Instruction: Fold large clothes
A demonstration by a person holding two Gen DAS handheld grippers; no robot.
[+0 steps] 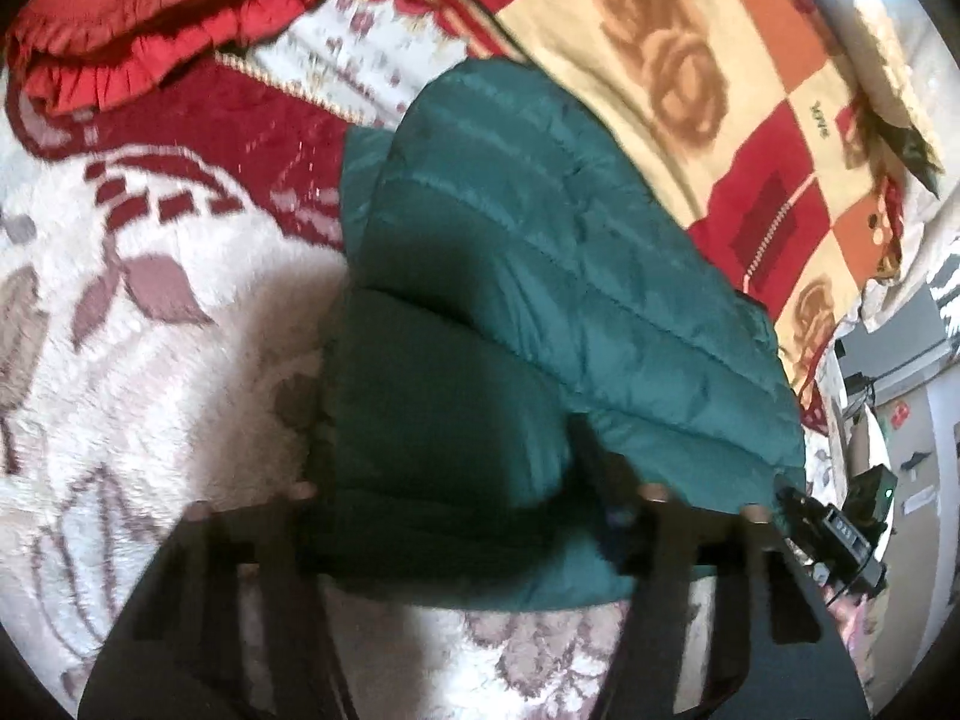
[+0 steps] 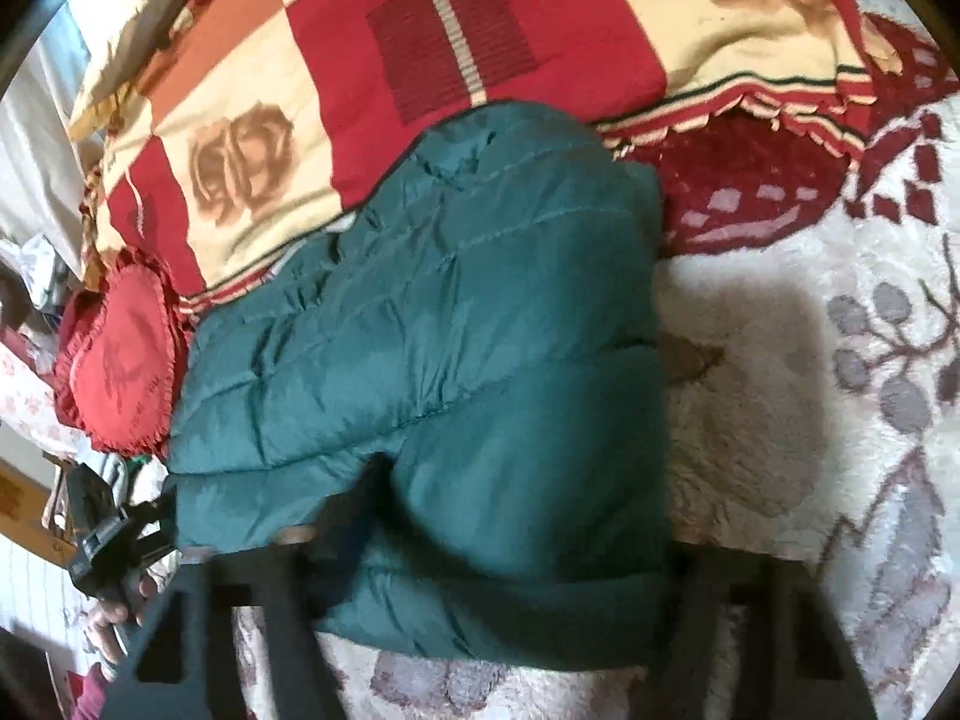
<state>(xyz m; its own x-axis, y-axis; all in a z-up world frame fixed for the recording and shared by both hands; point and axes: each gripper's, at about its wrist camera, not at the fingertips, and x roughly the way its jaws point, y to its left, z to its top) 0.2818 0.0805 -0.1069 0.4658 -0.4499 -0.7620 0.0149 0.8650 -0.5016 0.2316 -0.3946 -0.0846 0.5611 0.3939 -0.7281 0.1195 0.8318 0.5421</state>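
A dark green quilted puffer jacket lies folded in a thick bundle on a fluffy white blanket; it also shows in the right wrist view. My left gripper is open, its two dark fingers straddling the near end of the bundle. My right gripper is open too, with its fingers on either side of the jacket's near edge. The other gripper shows at the edge of each view, at the right in the left wrist view and at the left in the right wrist view.
The white blanket with maroon floral pattern covers the bed. A red, orange and cream rose-print blanket lies behind the jacket. A red ruffled pillow sits at the back; a round red cushion lies at the left.
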